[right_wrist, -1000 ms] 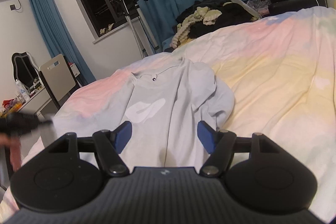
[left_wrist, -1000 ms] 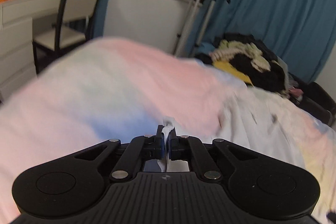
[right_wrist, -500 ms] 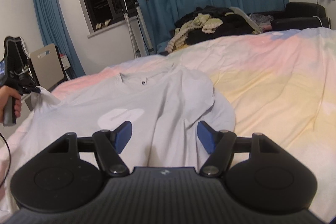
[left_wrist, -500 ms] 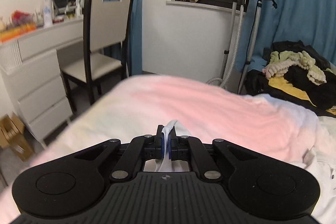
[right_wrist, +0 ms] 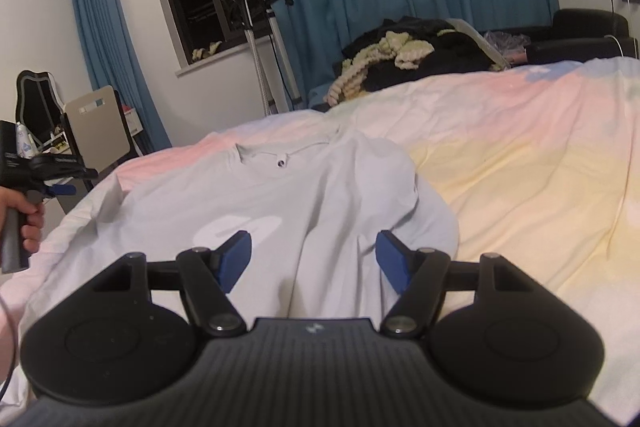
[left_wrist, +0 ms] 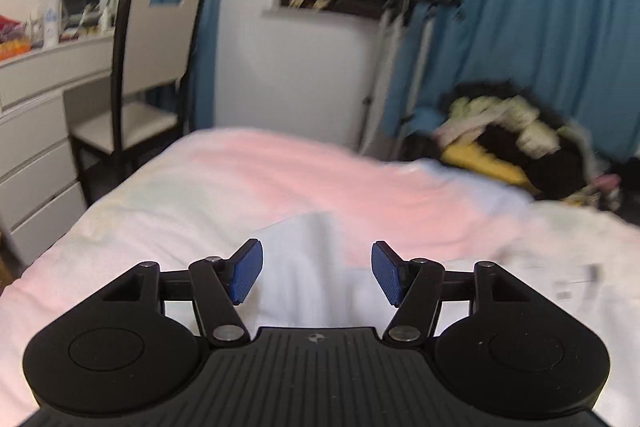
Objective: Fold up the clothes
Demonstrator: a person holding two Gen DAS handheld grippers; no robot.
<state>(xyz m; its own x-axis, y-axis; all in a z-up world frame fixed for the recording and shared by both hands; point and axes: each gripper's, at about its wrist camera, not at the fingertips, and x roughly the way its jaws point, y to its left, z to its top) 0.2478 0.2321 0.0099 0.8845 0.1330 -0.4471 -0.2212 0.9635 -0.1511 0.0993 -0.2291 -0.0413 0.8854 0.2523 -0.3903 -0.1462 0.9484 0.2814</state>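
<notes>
On the bed (right_wrist: 520,155), at twelve o'clock from the right gripper (right_wrist: 314,259), a pale shirt (right_wrist: 320,195) lies spread flat for folding. Both grippers hover with jaws apart; the left gripper (left_wrist: 316,273) holds nothing, its sleeve (left_wrist: 304,247) lying loose below.

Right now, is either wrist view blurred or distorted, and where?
Left wrist view: motion blur smears the clothes pile and window, while the open left claw stays sharp. Right wrist view: crisp, the white shirt readable past the open right claw. Both bend straight lines, fisheye style; dim, even indoor light.
</notes>
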